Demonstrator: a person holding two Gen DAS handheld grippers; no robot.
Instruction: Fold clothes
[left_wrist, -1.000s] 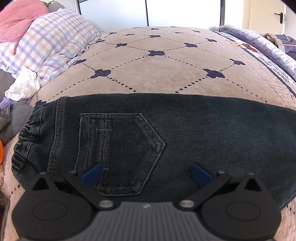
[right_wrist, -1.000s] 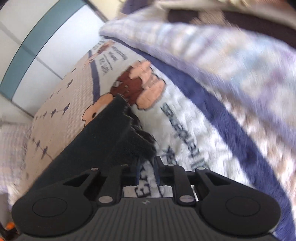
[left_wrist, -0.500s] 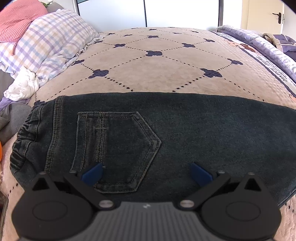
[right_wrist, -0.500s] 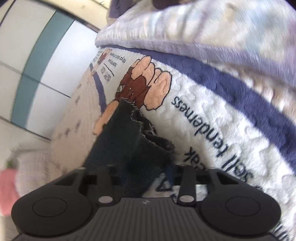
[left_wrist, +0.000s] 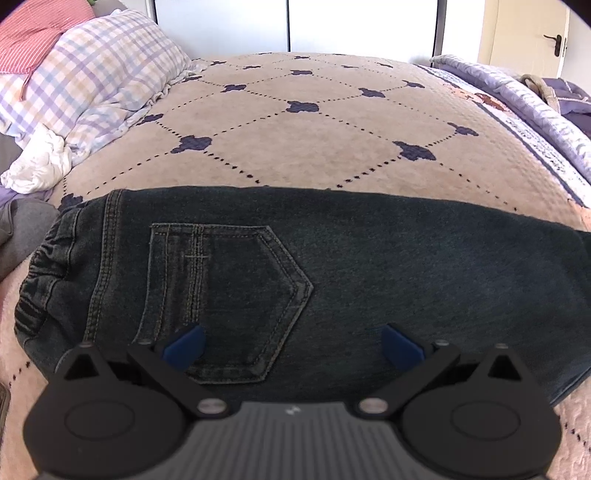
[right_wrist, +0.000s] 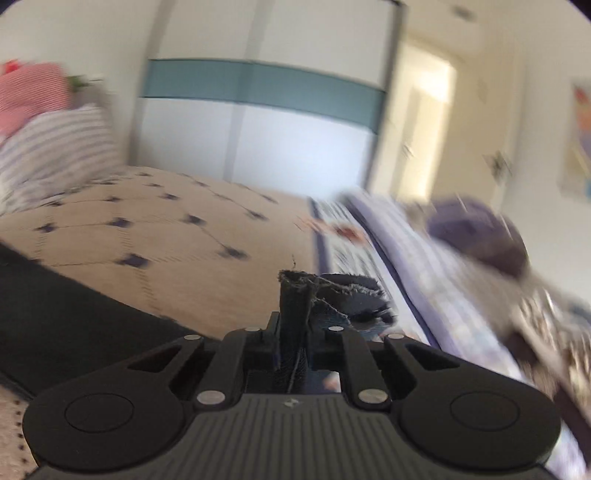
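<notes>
Dark denim jeans (left_wrist: 369, 266) lie flat across the beige quilted bedspread (left_wrist: 314, 147), elastic waistband to the left and back pocket (left_wrist: 221, 291) facing up. My left gripper (left_wrist: 291, 347) hovers open over the pocket's lower edge, its blue pads (left_wrist: 183, 347) wide apart and holding nothing. In the right wrist view my right gripper (right_wrist: 293, 325) has its jaws closing on the frayed leg hem (right_wrist: 332, 291), which sticks up between the fingers, lifted above the bed. The rest of the jeans (right_wrist: 55, 295) runs off to the left as a dark band.
Checked pillows (left_wrist: 92, 81) and a white cloth (left_wrist: 40, 162) sit at the bed's left end. A lilac quilt (left_wrist: 517, 96) with other clothes lies along the right side. White wardrobe doors (right_wrist: 277, 122) and a doorway (right_wrist: 424, 125) stand beyond the bed.
The right gripper has rolled upright and swung up off the patterned blanket with the hem in its jaws, and now faces the wardrobe. The left gripper and the jeans under it have stayed put.
</notes>
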